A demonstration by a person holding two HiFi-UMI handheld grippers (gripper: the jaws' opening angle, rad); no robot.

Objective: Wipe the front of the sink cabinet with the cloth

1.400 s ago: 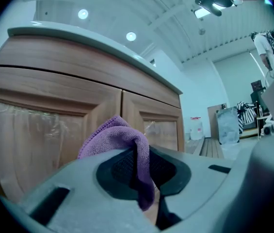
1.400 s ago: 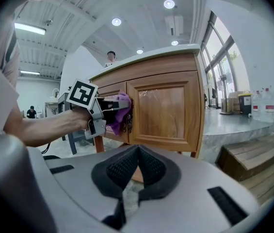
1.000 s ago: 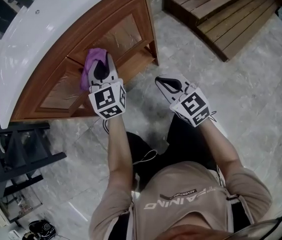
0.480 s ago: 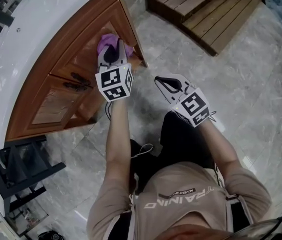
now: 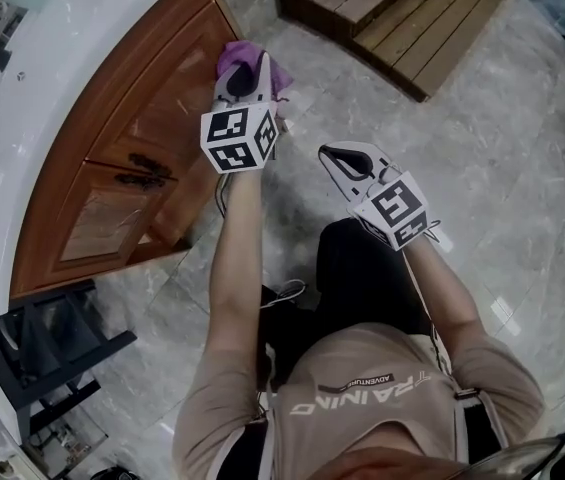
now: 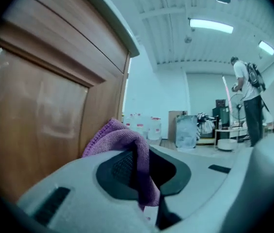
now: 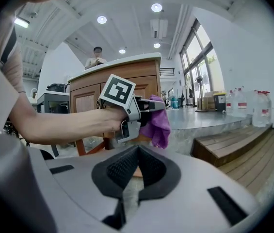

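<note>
My left gripper [image 5: 253, 72] is clenched on the purple cloth [image 5: 239, 58]. In the left gripper view a fold of it hangs down between the two dark pads, and the rest bunches out past the tips. The cloth sits at the right end of the cabinet [image 5: 142, 118] front, by the corner post. It appears to touch the brown wood there, though I cannot see the contact itself. From the head view the cloth shows just beyond the marker cube, at the edge where the wood meets the grey stone floor [image 5: 522, 198].

My right gripper [image 5: 345, 162] is shut, its jaws meeting at the tips with nothing between them. It hangs over the floor, to the right of the left gripper and well apart from the cabinet. Its own view looks across at the left gripper and the cloth drooping from it.

A white countertop [image 5: 42, 88] runs along the top of the cabinet. Two dark door handles [image 5: 130, 173] sit on the front further left, well apart from the cloth. Wooden steps [image 5: 402, 13] lie on the floor at the far right. A black rack [image 5: 47, 338] stands at the cabinet's near left end. A person [image 6: 247, 101] stands far off across the room.
</note>
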